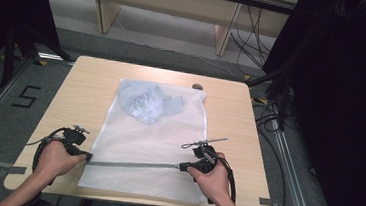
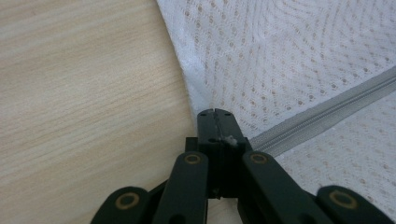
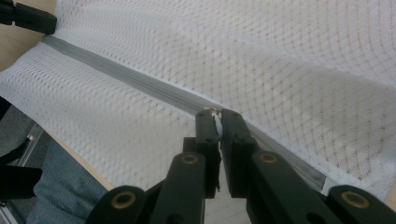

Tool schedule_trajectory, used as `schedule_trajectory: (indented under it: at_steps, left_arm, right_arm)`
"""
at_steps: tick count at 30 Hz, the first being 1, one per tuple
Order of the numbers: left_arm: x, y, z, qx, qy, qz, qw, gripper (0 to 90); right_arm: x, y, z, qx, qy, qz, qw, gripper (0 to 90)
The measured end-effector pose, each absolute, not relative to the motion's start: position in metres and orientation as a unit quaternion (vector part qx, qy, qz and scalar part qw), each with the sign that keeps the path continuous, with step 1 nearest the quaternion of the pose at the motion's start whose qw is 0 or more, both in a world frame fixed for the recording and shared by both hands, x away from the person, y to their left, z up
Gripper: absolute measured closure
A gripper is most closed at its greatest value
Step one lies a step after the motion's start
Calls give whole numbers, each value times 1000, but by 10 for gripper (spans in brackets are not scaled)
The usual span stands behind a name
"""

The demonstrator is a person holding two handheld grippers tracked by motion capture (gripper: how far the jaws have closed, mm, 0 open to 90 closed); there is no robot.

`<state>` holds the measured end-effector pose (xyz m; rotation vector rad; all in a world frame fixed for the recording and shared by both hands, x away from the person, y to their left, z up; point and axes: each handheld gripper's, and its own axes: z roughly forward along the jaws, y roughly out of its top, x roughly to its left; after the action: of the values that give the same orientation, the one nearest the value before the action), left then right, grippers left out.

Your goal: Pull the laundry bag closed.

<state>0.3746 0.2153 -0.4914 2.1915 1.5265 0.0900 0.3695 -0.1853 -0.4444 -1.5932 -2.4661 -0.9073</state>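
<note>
Mesh laundry bag (image 1: 162, 146) is lying flat on the wooden table (image 1: 81, 99), with pale blue clothing (image 1: 148, 102) showing through its far end; the grey zipper (image 1: 130, 164) is running across its near part; the left gripper (image 2: 215, 113) is pinching the bag's edge at the zipper's end (jaws pressed together); the right gripper (image 3: 217, 114) is clamping the white zipper pull (image 3: 217, 125).

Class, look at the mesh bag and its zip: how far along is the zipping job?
Done: clothes sit inside the bag. In hand: left tongs pinch the bag's edge at the zip end; right tongs grip the white pull. Left: whether the zip is opening or closing is unclear.
</note>
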Motion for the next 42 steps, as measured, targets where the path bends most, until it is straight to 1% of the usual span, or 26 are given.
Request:
schedule_trajectory:
  at_steps: [5,10,11,15,26,28,30,32,33,34,39,40,42]
  left_arm:
    - [375,215,-491,797,556,33,233,899]
    - [375,215,-491,797,556,33,233,899]
    - [375,215,-491,798,556,33,233,899]
    - [375,215,-492,797,556,32,233,899]
    - [375,216,-492,797,556,32,233,899]
    - [375,216,-491,797,556,32,233,899]
    - [375,216,-492,797,557,32,233,899]
    - [375,216,-492,797,556,32,233,899]
    - [375,215,-492,797,556,33,233,899]
    - [375,215,-492,797,556,32,233,899]
    - [375,216,-492,797,556,32,233,898]
    - [375,216,-491,797,556,32,233,898]
    - [375,216,-491,797,556,32,233,899]
  right_arm:
    - [371,-190,-447,-512,-807,-294,26,869]
    - [371,-192,-447,-513,-805,-295,29,869]
    - [369,-190,-446,-526,-797,-293,38,869]
    - [370,-192,-447,-521,-801,-295,34,869]
    - [369,-196,-447,-531,-796,-288,42,869]
    - [371,-200,-449,-520,-802,-292,31,869]
    - [371,-201,-448,-525,-800,-290,30,869]
    - [370,-202,-448,-524,-799,-292,33,869]
    - [369,-200,-447,-537,-791,-290,42,869]
    - [371,-203,-449,-525,-800,-290,30,869]
    - [371,-205,-450,-527,-798,-291,29,869]
    - [369,-204,-449,-533,-793,-291,41,869]
    - [369,-204,-449,-535,-792,-290,43,869]
